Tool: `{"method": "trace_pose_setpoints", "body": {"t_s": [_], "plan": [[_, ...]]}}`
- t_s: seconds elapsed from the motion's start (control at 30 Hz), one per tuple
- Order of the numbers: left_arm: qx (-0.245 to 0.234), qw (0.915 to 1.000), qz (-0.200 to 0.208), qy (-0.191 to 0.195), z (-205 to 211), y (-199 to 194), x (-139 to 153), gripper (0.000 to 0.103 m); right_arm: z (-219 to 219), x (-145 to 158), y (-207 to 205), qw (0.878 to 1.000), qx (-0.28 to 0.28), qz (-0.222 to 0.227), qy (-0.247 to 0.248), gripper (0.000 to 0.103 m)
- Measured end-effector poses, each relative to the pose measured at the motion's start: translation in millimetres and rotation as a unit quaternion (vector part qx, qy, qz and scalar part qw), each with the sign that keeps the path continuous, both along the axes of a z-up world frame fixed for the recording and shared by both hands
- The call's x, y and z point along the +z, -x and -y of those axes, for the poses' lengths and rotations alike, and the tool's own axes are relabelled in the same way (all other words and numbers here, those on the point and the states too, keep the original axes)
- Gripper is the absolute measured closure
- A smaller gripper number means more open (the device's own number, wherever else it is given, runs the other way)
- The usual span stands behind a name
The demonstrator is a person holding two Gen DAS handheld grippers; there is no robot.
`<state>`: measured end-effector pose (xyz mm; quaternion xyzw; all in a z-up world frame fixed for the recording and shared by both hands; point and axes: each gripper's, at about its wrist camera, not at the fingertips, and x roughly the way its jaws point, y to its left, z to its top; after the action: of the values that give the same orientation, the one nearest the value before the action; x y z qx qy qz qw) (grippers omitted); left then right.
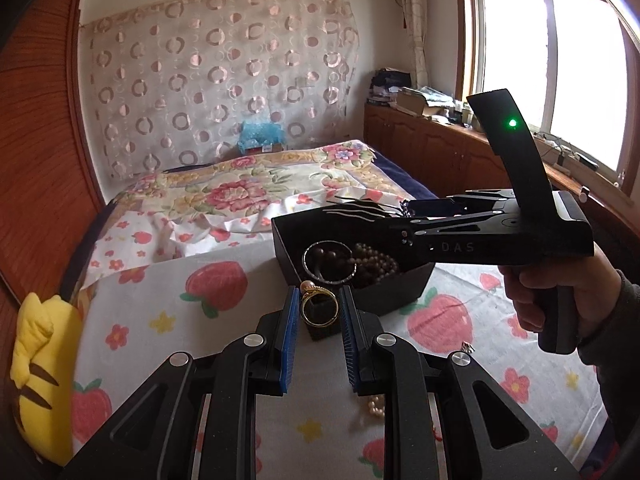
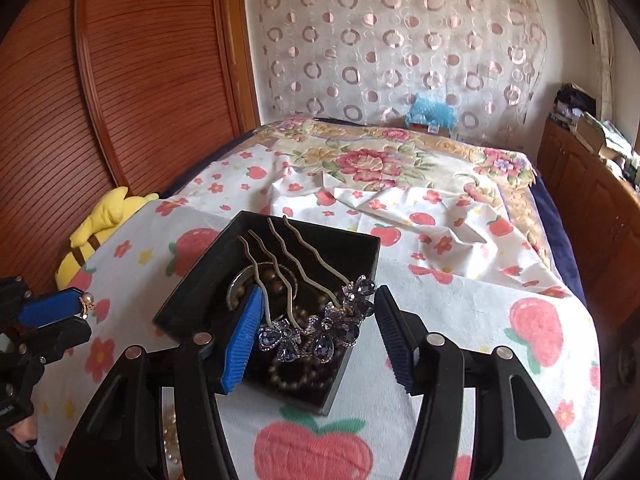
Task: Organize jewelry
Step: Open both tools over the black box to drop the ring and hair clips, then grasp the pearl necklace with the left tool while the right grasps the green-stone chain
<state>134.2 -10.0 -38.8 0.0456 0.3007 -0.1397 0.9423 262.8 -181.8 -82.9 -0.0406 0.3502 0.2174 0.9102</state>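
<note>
A black open box (image 1: 404,286) stands on the strawberry-print cloth and holds brown bead strings (image 1: 376,266) and a silver bangle (image 1: 329,264). My left gripper (image 1: 319,312) is shut on a gold ring with a pearl (image 1: 318,306), just in front of the box; the ring also shows in the right wrist view (image 2: 87,303). My right gripper (image 2: 316,330) is open above the box (image 2: 280,280), its fingers either side of a purple-jewelled hair comb (image 2: 316,328) lying on the box's contents. I cannot tell if the left finger touches the comb.
A pearl string (image 1: 376,404) and a small earring (image 1: 466,347) lie on the cloth (image 1: 192,344) near the left gripper. A yellow plush toy (image 1: 40,380) sits at the left edge. The bed with floral blanket (image 2: 380,160) lies behind; wooden cabinets (image 2: 592,208) at right.
</note>
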Motion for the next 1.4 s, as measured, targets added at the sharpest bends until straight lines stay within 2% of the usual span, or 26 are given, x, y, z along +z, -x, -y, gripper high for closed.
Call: {"method": "trace_pose_setpoints", "body": {"t_s": [0.43, 0.67, 1.0, 1.07, 1.13, 1.23, 1.33, 1.4], "plan": [[0.003, 0.9999, -0.01, -0.001, 5.5, -27.6, -1.1, 0.084, -0.1, 3.2, 2.6, 0.999, 0.023, 0.004, -0.022, 0.041], [0.0, 1.0, -0.009, -0.001, 20.1, -46.6, -1.8, 0.084, 18.5, 8.8, 25.4, 1.0, 0.016, 0.018, -0.02, 0.041], [-0.003, 0.9998, -0.014, -0.014, 38.7, -69.5, -4.2, 0.084, 46.4, -8.3, 42.8, 1.0, -0.002, 0.01, -0.012, 0.041], [-0.002, 0.9998, -0.015, -0.013, 39.7, -69.8, -3.3, 0.078, 48.5, -12.8, 44.8, 1.0, -0.006, 0.007, -0.011, 0.041], [0.0, 0.9998, -0.015, -0.015, 40.6, -68.6, -2.2, 0.058, 50.7, -16.1, 47.7, 1.0, -0.007, 0.005, -0.013, 0.041], [-0.002, 0.9998, -0.016, -0.012, 38.8, -61.6, -2.5, 0.055, 50.9, -20.3, 55.7, 1.0, -0.005, 0.006, -0.012, 0.041], [-0.004, 0.9998, -0.016, -0.009, 36.5, -54.5, -3.1, 0.043, 48.7, -24.5, 66.4, 1.0, 0.001, 0.003, -0.01, 0.041], [-0.006, 0.9998, -0.016, -0.011, 33.6, -46.9, -5.4, 0.04, 47.0, -26.8, 72.0, 1.0, 0.006, 0.001, -0.006, 0.041]]}}
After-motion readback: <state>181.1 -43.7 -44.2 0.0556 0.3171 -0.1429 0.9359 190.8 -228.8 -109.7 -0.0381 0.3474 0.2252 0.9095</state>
